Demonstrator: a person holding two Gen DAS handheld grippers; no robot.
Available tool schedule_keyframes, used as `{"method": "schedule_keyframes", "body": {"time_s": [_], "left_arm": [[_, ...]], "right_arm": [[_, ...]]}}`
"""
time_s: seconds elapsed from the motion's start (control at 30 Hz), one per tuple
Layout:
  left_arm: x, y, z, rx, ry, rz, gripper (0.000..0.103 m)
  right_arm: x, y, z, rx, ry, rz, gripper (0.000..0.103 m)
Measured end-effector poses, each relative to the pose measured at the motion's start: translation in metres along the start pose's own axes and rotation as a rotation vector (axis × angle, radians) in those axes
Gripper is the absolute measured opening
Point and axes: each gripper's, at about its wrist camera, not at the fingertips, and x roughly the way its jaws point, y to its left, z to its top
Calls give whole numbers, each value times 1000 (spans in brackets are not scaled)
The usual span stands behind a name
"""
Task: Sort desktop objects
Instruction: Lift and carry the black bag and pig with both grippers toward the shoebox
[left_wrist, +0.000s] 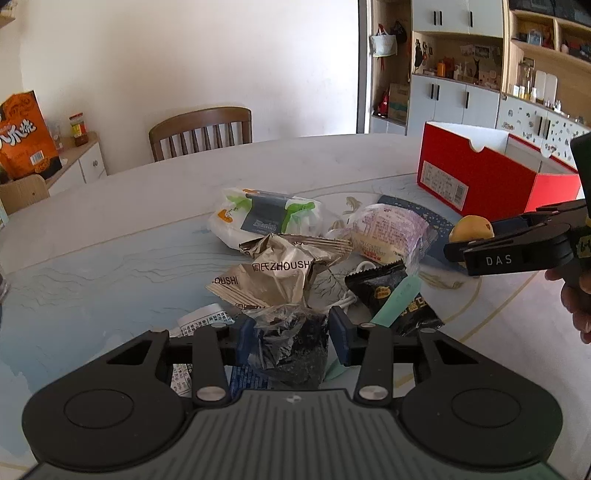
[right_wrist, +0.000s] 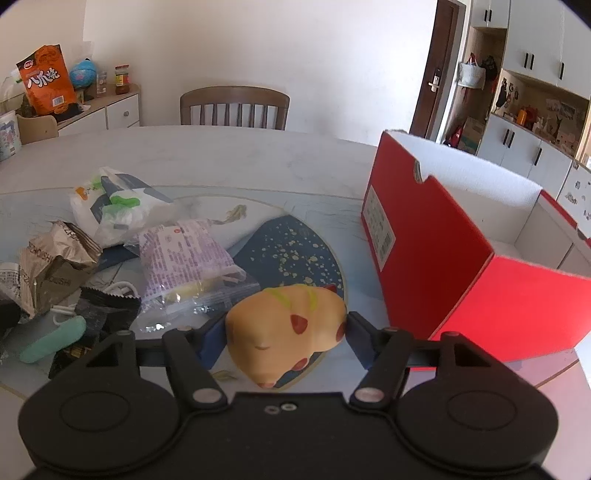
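Left wrist view, low centre: crumpled clear-and-black bag (left_wrist: 291, 343) squeezed between the blue pads (left_wrist: 244, 339) of the left claw (left_wrist: 291, 338), clamped on both sides. Just above it in the frame, a torn brown ZHOUSHI wrapper (left_wrist: 273, 273), a black snack packet (left_wrist: 384, 291) and a mint-green stick (left_wrist: 399, 299) lying across that packet. Higher up, a white-and-green tissue pack (left_wrist: 258, 218) and a clear purple-printed bag (left_wrist: 388, 232). Printed paper (left_wrist: 201, 323) peeking out at the lower left of the pile.

Right wrist view, lower centre: yellow squishy toy (right_wrist: 286, 328) with red spots, pinched at both flanks by the right claw (right_wrist: 286, 334), gripping it over the dark blue speckled patch (right_wrist: 291, 251) on the desk (right_wrist: 258, 162). Same claw seen from the left wrist view at the right edge (left_wrist: 458, 245), a hand (left_wrist: 576, 302) behind it, the yellow toy poking out past it.

Right of the toy, close by: open red box (right_wrist: 461, 266), white inside, label on its near end. Clutter heap filling the left of the frame.

Top of the frame beyond the desk: wooden chair (right_wrist: 234, 107), low cabinet with an orange snack bag (right_wrist: 48, 79) at upper left, white cupboards (right_wrist: 532, 55) at upper right.
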Motion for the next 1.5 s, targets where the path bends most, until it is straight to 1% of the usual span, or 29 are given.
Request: {"method": "schedule_keyframes", "body": {"time_s": [0.17,0.47,0.67,0.8,0.93,1.13,1.33,1.5], "left_arm": [[-4,3,7,-8,-8,-18,40],[-12,11,16,-27,-1,-52,39],[-20,15,26,-43,-4,-78,39],[-22,13,33,-49,-10,-95,39],[-26,6,45,-43,-27,-107,39],[-27,-7,64,-53,-42,-99,39],[-34,-27,83,-73,-52,-89,39],[-37,-47,99,-88,-62,-88,39]], "right_arm": [[-8,0,7,-6,-10,0,68],[-28,0,21,-13,-16,6,68],[-40,-2,25,-35,4,17,68],[-51,-5,26,-43,2,28,68],[-61,-9,30,-44,-5,47,67],[-72,-26,44,-32,-25,61,68],[-84,-50,58,-49,-54,125,67],[-93,-74,68,-62,-68,157,67]]}}
